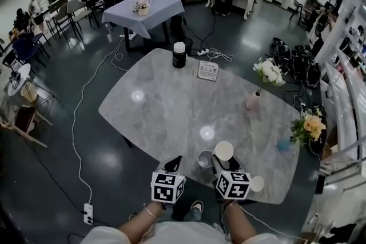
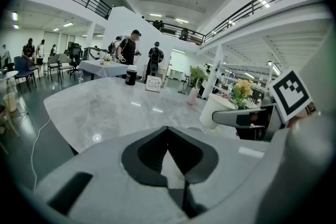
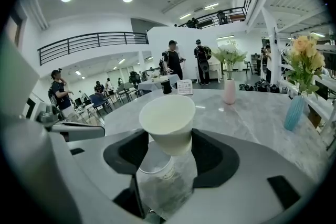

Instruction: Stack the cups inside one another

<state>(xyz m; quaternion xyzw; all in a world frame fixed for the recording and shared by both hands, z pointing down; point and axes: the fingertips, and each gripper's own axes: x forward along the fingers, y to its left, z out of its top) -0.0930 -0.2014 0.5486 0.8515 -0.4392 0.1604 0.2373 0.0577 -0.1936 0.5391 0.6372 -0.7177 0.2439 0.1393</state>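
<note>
In the right gripper view my right gripper [image 3: 169, 136] is shut on a white paper cup [image 3: 168, 120], held tilted with its mouth facing away. Just below it a greyish cup [image 3: 153, 164] stands on the marble table [image 1: 171, 106]. The head view shows the white cup [image 1: 223, 151] beside the greyish cup [image 1: 205, 158], near the table's front edge. A third white cup [image 1: 257, 183] sits to the right of my right gripper [image 1: 225, 162]. My left gripper [image 1: 173, 164] hovers left of the cups, its jaws closed together with nothing between them [image 2: 168, 147].
A black canister [image 1: 179, 55] and a sign card [image 1: 208, 70] stand at the far side of the table. A pink vase [image 1: 253, 100] and a blue vase [image 1: 284, 144] with flowers are on the right. People and chairs are beyond the table.
</note>
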